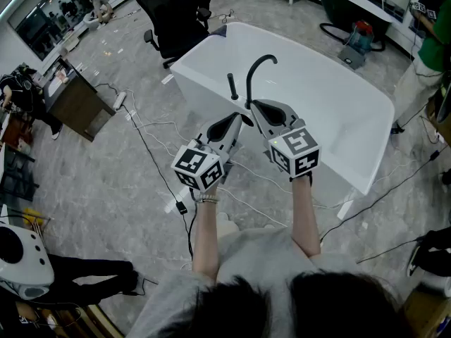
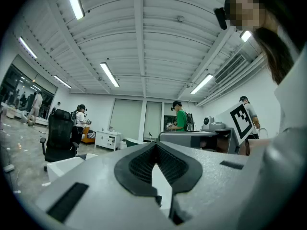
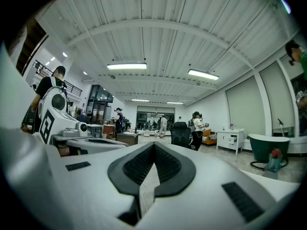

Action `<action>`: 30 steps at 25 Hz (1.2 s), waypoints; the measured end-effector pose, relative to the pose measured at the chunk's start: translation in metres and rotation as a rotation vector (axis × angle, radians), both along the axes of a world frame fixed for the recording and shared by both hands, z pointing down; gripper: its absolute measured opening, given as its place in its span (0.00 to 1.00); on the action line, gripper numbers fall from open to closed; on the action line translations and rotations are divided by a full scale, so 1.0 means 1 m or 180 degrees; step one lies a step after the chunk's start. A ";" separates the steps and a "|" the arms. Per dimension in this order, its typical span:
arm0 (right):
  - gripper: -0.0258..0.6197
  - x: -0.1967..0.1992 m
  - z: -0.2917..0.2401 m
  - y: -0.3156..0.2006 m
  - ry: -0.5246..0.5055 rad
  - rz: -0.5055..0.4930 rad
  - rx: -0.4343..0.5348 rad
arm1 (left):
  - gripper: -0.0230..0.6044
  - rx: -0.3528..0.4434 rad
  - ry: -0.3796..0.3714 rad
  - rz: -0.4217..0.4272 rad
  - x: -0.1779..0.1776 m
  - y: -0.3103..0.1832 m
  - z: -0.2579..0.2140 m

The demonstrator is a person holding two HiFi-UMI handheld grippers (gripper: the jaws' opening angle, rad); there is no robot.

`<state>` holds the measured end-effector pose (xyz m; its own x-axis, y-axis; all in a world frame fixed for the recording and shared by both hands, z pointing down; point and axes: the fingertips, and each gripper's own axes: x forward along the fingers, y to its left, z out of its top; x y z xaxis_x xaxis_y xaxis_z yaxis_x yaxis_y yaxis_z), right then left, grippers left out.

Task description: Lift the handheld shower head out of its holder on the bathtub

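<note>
Left gripper [image 1: 232, 123] and right gripper [image 1: 263, 109] are both pinched fully together with nothing between the jaws. Each gripper view shows the dark pads meeting at the tips. They're held out level, side by side, at the near rim of the white bathtub [image 1: 352, 111], with the right one reaching a bit further toward it.

The handheld shower head [image 1: 232, 86] is the short black stick standing upright on that near rim, not lifted out, and neither gripper is on it. Just beside it on the rim, a curved black spout [image 1: 259, 67] arches over the tub. The right gripper's tips are very near the spout's foot, but I can't tell if they touch.

A black office chair [image 1: 173, 20] sits beyond the tub's far left end, and cables [image 1: 151, 146] trail across the floor off the tub's left side. A person in a green top [image 1: 431, 44] stands past the tub's right end.
</note>
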<state>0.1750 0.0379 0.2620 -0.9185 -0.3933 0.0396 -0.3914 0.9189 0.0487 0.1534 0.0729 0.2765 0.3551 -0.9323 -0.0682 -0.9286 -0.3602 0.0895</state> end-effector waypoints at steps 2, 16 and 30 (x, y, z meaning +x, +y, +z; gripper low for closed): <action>0.04 0.004 0.001 -0.001 0.0010 -0.0014 0.0006 | 0.04 -0.0007 0.0003 -0.0004 0.005 -0.002 0.001; 0.04 0.027 0.014 -0.014 0.0034 -0.0017 -0.0066 | 0.04 -0.0146 0.0066 -0.0171 0.019 0.003 0.019; 0.04 -0.027 0.030 -0.065 -0.0023 -0.0033 -0.0253 | 0.04 -0.0264 0.0123 -0.0172 -0.037 -0.047 0.032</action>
<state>0.1481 -0.0274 0.2915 -0.9229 -0.3798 0.0636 -0.3820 0.9238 -0.0272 0.1165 0.0261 0.3087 0.3028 -0.9530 -0.0025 -0.9417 -0.2996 0.1532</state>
